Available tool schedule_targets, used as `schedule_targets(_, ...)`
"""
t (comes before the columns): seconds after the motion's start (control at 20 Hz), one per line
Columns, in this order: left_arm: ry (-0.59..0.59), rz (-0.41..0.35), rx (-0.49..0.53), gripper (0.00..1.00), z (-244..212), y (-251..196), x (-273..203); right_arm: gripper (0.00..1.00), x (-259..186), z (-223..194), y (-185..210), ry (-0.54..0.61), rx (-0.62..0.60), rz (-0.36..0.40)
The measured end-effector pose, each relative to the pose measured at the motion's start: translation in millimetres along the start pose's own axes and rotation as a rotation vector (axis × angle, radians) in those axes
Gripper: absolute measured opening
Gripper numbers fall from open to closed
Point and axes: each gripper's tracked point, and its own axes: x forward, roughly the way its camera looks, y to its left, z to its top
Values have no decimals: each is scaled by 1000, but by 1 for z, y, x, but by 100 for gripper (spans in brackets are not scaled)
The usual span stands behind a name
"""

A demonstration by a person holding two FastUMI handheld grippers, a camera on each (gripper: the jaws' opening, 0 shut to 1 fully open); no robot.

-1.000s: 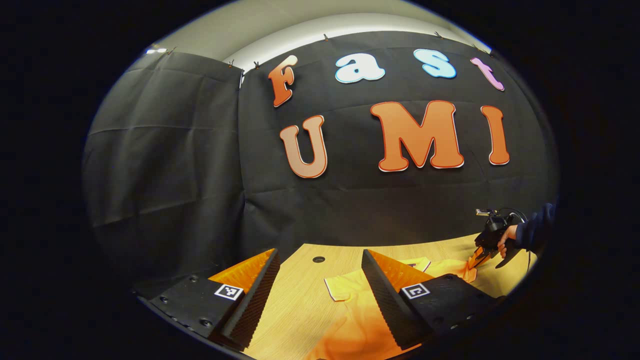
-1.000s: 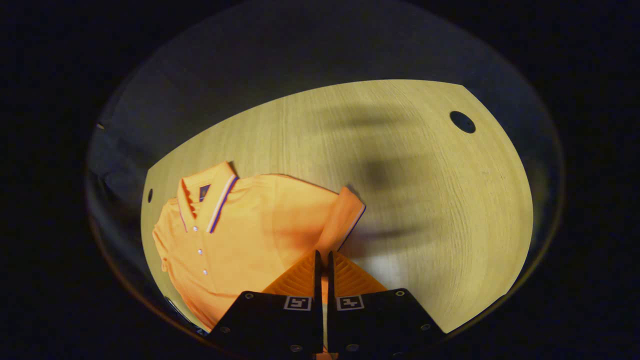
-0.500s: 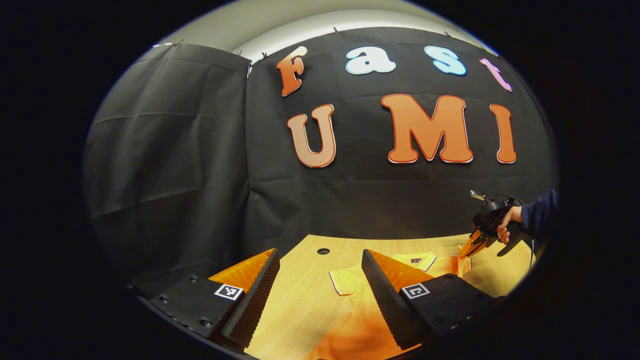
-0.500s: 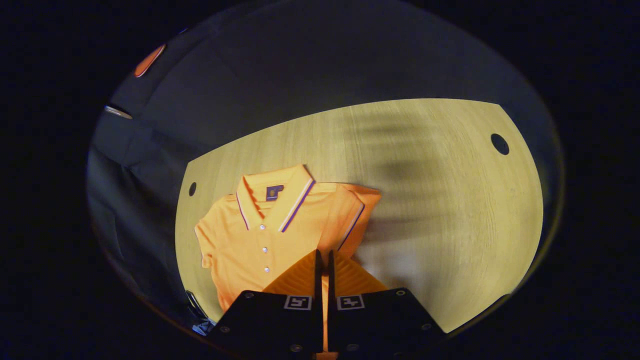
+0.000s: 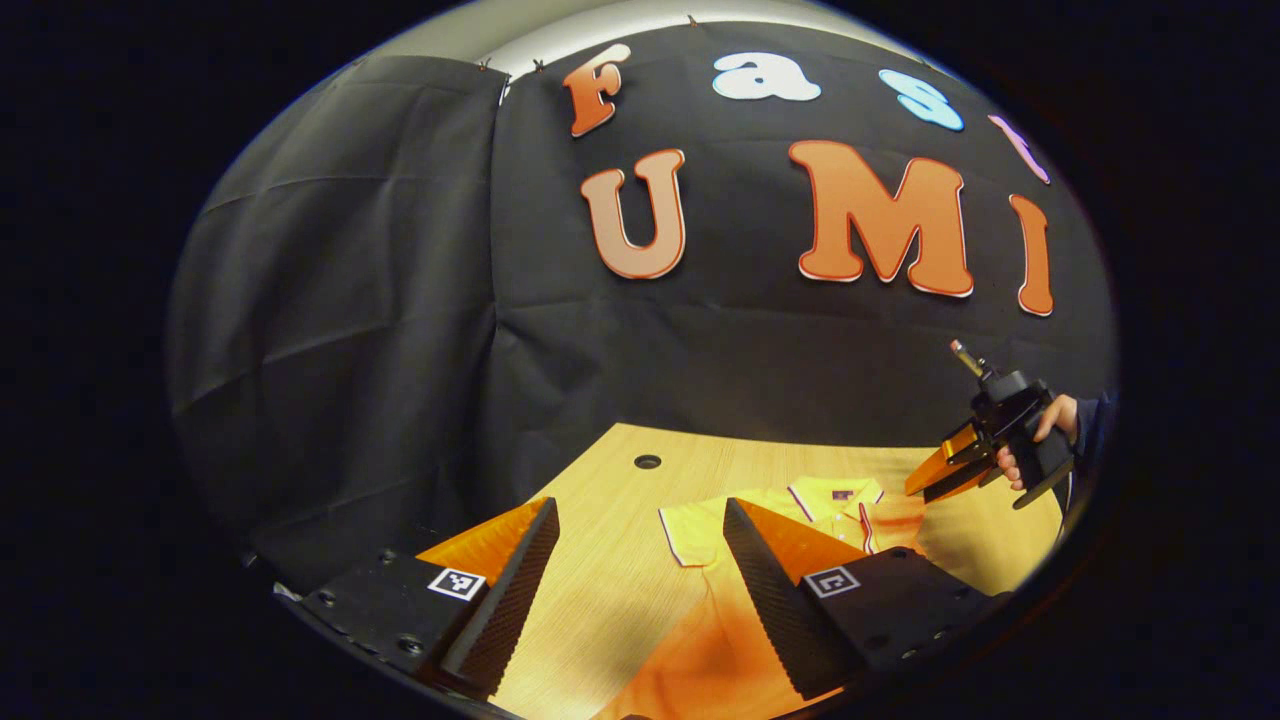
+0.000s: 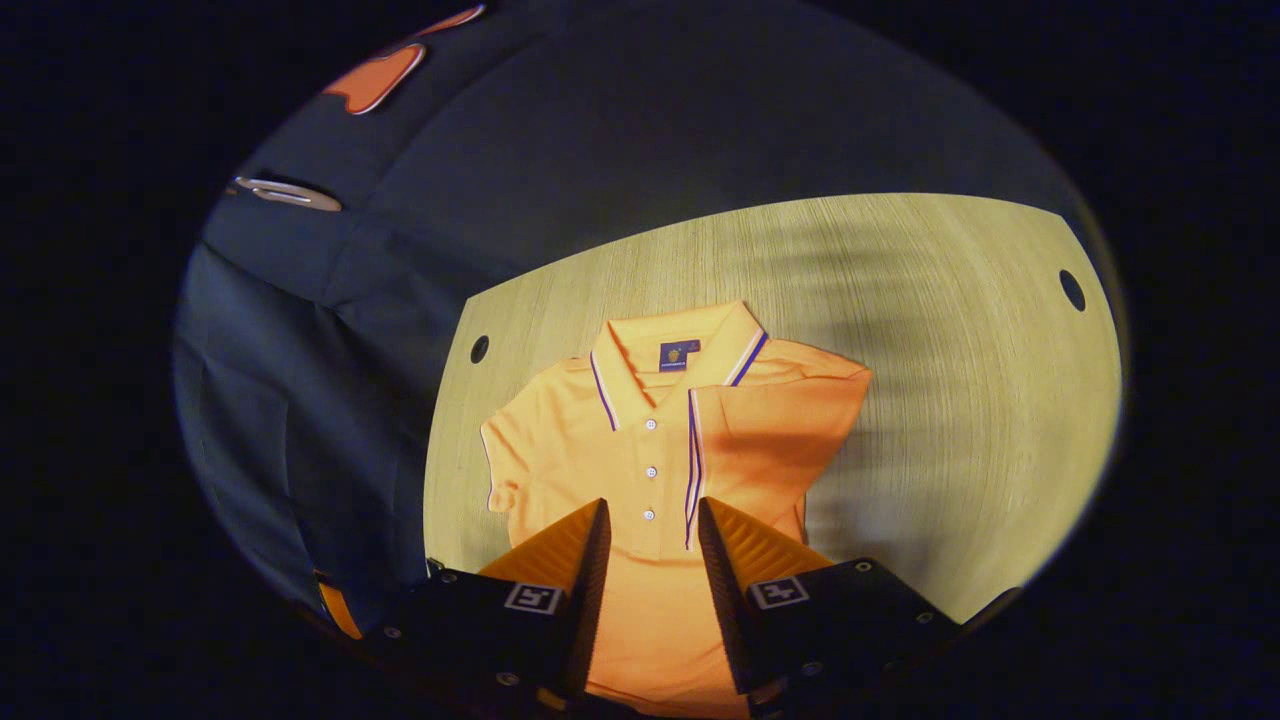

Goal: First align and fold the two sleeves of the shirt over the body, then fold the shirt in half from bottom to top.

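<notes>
An orange polo shirt point(image 6: 600, 450) with a striped collar lies flat on the wooden table point(image 6: 950, 330), collar toward the back wall. One sleeve point(image 6: 770, 440) lies folded over the chest, its striped cuff beside the button line. The other sleeve point(image 6: 500, 470) still spreads out to the side. My right gripper point(image 6: 650, 530) hovers open above the shirt's front with nothing between its fingers. In the left gripper view the shirt point(image 5: 720, 640) lies under my open left gripper point(image 5: 640, 530), and the right gripper point(image 5: 945, 475), held by a hand, hangs above the shirt's far side.
Black cloth walls close in the table's back and side. Round cable holes point(image 6: 479, 348) point(image 6: 1071, 290) sit in the tabletop near the shirt's spread sleeve and at the far corner. Bare wood point(image 6: 960, 420) stretches beside the folded sleeve.
My right gripper carried the sleeve across onto the chest, opened and let it go, then rose. The left gripper stayed open and tilted a little toward the shirt.
</notes>
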Motion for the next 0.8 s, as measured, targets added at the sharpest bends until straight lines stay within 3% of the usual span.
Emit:
schedule_targets(0.15,65,-35,-13,99,-6,-4,29,77,-16,3,2,-64,-73,-22)
schedule_targets(0.25,130,-67,-24,99,-19,-8,55,86,-33,8,7,-133,-84,-26)
schedule_targets(0.45,295,-141,-41,99,-50,-12,112,90,-68,8,12,-244,-53,-48)
schedule_targets(0.8,514,-214,-39,99,-98,-19,193,93,-116,1,-10,-419,18,-186)
